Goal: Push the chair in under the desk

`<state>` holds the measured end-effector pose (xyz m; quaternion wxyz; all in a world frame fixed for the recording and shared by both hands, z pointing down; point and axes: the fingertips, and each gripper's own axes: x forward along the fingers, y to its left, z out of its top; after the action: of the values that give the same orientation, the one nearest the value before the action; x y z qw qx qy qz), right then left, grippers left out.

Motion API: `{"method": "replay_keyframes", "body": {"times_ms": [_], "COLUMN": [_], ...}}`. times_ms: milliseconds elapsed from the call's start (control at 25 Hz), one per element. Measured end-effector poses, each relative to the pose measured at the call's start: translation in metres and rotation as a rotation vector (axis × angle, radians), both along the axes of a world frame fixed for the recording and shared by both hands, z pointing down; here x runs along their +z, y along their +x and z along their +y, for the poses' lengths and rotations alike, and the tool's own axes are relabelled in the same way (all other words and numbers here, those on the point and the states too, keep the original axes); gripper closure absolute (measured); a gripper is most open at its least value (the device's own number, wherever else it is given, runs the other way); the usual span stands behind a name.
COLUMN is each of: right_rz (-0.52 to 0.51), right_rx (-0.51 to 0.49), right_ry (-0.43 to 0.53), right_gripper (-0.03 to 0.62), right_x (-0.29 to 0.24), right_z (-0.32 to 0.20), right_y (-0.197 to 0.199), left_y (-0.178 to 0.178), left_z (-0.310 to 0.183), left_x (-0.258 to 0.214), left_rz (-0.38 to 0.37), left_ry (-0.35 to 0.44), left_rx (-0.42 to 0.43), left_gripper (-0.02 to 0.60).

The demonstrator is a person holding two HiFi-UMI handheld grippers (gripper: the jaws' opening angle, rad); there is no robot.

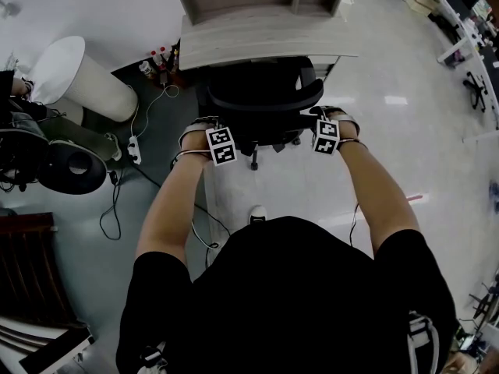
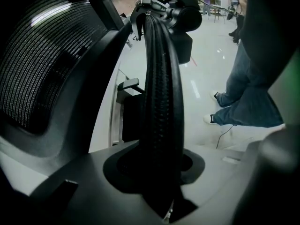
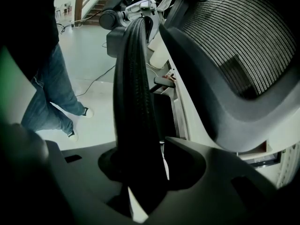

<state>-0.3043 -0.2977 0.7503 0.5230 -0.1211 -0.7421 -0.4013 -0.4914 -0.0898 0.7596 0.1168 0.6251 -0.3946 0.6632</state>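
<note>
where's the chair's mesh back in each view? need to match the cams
Head view: top centre, the chair partly under the desk; its mesh back is the dark arc nearest the person.
Left gripper view: upper left.
Right gripper view: upper right.
Shared landmark: glossy pale floor, right of centre in the left gripper view, left of centre in the right one.

Glossy pale floor [image 1: 405,131] carries a black office chair [image 1: 261,100] at the middle, just near of the far worktop [image 1: 257,41]. Left of them are a white cylindrical bin [image 1: 78,80] and a corded power strip [image 1: 134,148].
</note>
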Motion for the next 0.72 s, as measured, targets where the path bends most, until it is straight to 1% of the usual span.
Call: {"method": "replay_keyframes", "body": {"times_ms": [200,720], "right_rz": [-0.009,-0.016], "right_rx": [-0.001,-0.002], "right_ry": [0.002,0.008], "right_gripper": [0.44,0.439], "right_x": [-0.0015,-0.0005], "right_z": [-0.0039,-0.0047], "right_y": [-0.0082,-0.0077], "left_y": [-0.0077,-0.0067], "left_z": [-0.0037,-0.0041], "left_x": [-0.0001,0.0], "left_rz": [0.001,0.0], "left_ry": [-0.004,-0.002], "left_rx": [0.0,0.003], "left_gripper": [0.459,0.46]}}
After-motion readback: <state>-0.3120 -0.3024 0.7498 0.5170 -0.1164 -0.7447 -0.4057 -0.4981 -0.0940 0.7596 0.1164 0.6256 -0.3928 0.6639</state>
